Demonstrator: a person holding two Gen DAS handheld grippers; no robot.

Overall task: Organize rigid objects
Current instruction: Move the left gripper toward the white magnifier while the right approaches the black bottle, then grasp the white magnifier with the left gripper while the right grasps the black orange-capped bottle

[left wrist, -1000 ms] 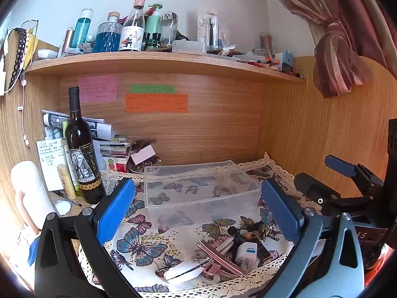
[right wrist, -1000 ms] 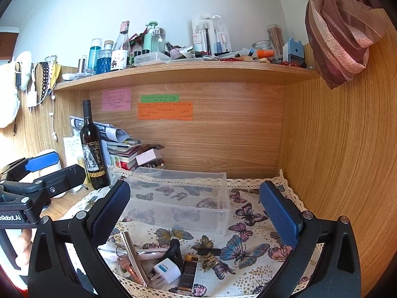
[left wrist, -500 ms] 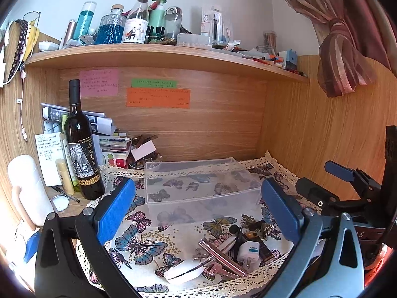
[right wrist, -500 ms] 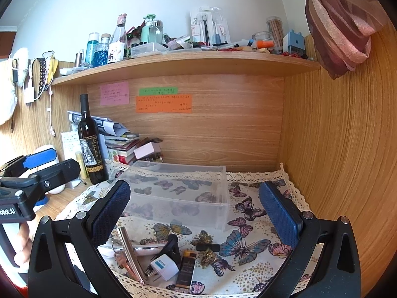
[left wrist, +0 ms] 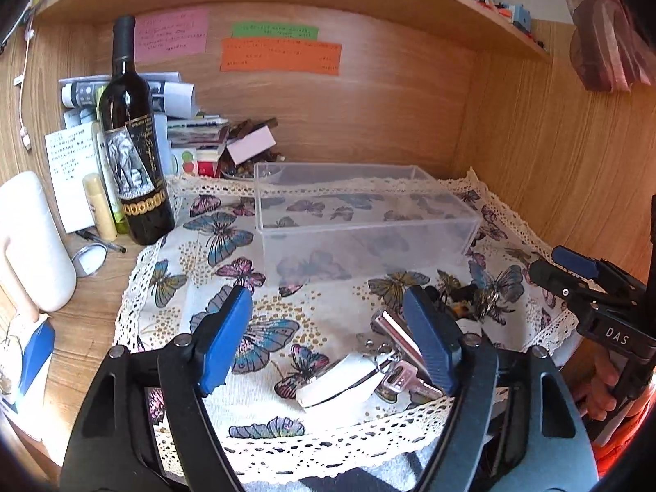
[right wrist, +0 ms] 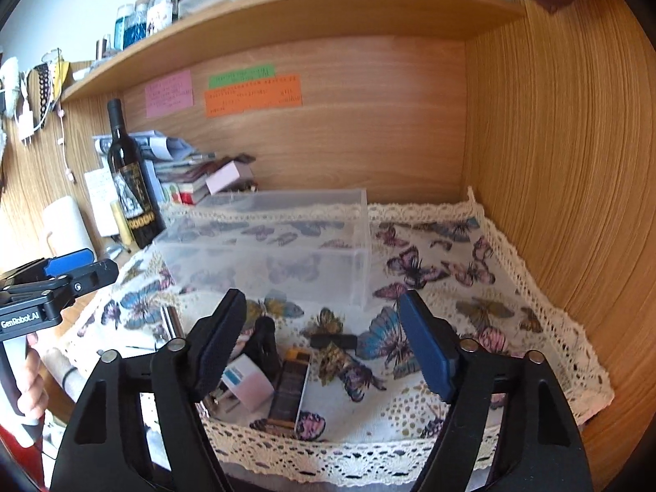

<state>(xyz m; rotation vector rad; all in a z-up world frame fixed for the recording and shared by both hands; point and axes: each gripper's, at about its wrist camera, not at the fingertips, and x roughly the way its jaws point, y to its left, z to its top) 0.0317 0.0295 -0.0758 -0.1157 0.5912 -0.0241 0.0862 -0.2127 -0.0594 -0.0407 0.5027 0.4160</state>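
White clip between left gripper fingers — untouched.

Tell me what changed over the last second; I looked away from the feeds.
Both tools dipped forward and down toward the pile of small things on the butterfly cloth. The left tool and right tool narrowed their jaws but remain open, holding nothing. The clear box, wine bottle, white case and charger plug lie where they were.

left gripper spread wide above butterfly cloth, holding nothing. beneath it, white oval object touching metal clip. clear plastic box farther back; wine bottle upright at left. right gripper at right edge.
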